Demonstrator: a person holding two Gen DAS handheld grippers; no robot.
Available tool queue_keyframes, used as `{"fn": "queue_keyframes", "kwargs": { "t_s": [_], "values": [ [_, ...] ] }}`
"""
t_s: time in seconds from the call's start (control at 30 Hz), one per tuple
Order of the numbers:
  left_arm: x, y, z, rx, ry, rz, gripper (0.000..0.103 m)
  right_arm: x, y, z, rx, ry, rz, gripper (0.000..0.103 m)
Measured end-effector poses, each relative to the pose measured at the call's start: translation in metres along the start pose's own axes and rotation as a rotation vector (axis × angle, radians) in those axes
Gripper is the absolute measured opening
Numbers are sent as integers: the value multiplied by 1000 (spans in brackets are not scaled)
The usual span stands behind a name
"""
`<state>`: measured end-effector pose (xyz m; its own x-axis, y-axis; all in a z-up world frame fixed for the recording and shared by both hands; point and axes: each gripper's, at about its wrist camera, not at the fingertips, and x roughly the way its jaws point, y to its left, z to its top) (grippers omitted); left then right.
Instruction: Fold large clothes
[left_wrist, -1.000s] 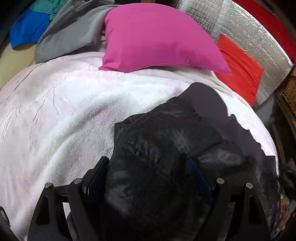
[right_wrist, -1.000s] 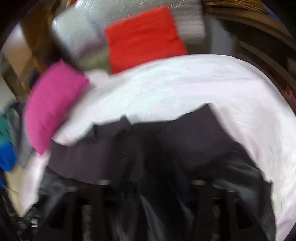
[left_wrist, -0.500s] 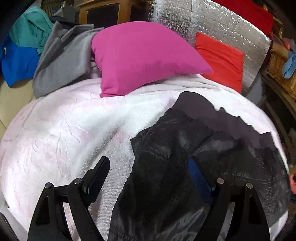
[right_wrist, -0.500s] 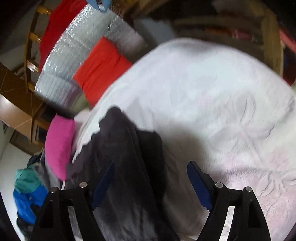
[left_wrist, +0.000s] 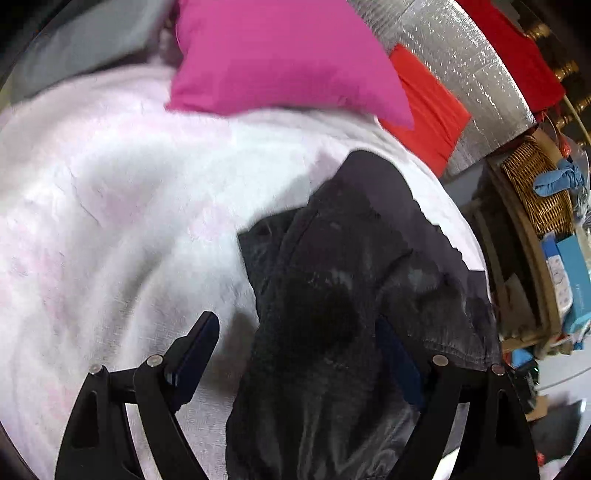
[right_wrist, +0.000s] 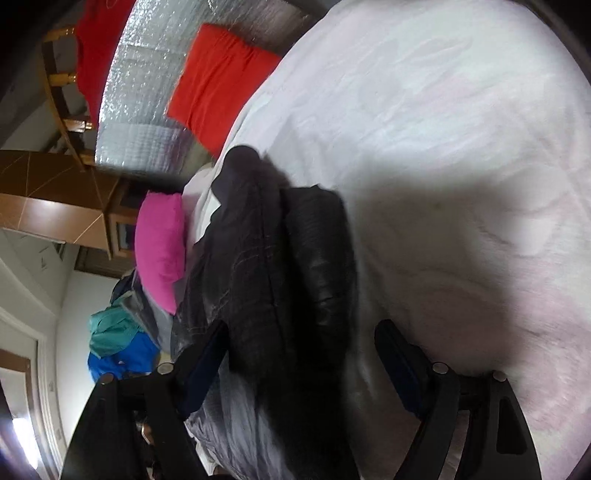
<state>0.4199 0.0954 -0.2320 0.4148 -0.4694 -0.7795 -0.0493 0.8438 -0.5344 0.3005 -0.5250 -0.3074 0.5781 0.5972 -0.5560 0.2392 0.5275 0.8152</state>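
The black garment ran off the bottom edge in both views, its lower part unseen. It covered the bed beneath it and partly hid the left tool's right pad. Behind the garment, the pink pillow was cut by the top edge

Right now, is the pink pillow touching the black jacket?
Apart. The left wrist view shows a strip of white blanket between the pink pillow and the black jacket's nearest edge.

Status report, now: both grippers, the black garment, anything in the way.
Left gripper open, right gripper opening; neither pinching. Black garment bunched on white blanket. Pink pillow beyond, apart from it.
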Motion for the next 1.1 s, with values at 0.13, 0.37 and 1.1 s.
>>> {"fn": "queue_keyframes", "kwargs": {
  "t_s": [0.13,0.37,1.1],
  "values": [
    [20,0,-1,8,98,-35,87,17,15,-1,-48,36,14,87],
    [34,-24,-12,37,141,-140,89,34,41,-10,-131,28,-87,86],
    [36,-35,-14,-31,-36,-12,52,47,74,3,-202,-212,-257,41]
  ]
}}
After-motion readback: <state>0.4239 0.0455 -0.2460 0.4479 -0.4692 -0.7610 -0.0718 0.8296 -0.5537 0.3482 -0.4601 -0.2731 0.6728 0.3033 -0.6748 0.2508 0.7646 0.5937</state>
